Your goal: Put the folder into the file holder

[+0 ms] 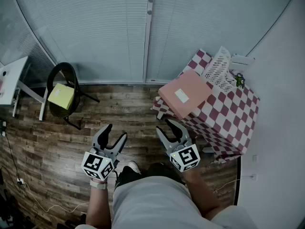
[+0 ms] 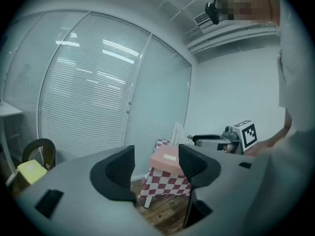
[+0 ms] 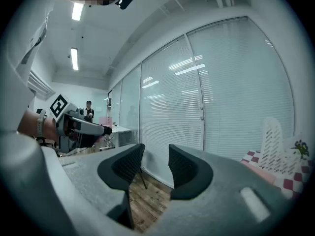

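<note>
A pink folder lies flat on the red-and-white checked table, overhanging its near left corner. Behind it on the table stands the white mesh file holder. My left gripper hangs open over the wooden floor, well short of the table, with nothing between its jaws. The left gripper view frames the folder far off between the jaws. My right gripper sits just before the table's near corner, its jaws drawn close with nothing in them. The right gripper view catches the file holder at the right edge.
A black chair with a yellow pad on it stands at the left, a white desk beyond it. Windows with blinds run along the back. A small plant sits beside the file holder. Cables lie on the floor at bottom left.
</note>
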Demonstrator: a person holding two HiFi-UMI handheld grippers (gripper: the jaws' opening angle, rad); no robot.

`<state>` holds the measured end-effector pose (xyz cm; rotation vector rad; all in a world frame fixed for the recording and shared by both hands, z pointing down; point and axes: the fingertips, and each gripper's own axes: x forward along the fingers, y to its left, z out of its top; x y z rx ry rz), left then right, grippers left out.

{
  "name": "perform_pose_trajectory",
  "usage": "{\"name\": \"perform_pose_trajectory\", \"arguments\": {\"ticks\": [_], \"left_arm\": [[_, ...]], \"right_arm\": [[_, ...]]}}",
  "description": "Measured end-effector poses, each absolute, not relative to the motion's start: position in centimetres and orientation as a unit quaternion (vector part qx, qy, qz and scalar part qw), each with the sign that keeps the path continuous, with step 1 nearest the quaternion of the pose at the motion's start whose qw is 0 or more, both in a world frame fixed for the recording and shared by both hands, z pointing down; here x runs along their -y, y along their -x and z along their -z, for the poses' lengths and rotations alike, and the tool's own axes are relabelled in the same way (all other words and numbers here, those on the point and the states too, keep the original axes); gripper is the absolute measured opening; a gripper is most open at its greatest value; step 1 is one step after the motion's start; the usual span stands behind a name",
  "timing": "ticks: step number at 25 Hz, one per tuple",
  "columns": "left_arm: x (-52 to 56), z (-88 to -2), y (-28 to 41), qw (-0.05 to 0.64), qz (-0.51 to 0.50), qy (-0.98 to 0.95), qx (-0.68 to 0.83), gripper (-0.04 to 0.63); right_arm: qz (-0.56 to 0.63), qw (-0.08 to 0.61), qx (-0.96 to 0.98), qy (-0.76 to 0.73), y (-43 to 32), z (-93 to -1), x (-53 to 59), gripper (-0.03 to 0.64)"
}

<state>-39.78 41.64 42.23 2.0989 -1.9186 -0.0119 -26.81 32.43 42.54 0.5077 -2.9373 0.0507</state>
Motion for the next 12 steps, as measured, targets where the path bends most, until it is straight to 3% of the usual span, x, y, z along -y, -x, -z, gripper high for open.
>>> {"name": "perform_pose_trajectory", "arguments": {"ticks": [12], "left_arm": [[-39.9,-44.3,45.1,0.173,0.001,-0.768,0.616,0.262]], "right_arm": [[-0.055,0.079,0.968,-0.232,31.5,-44.3,-31.1,0.176]]}}
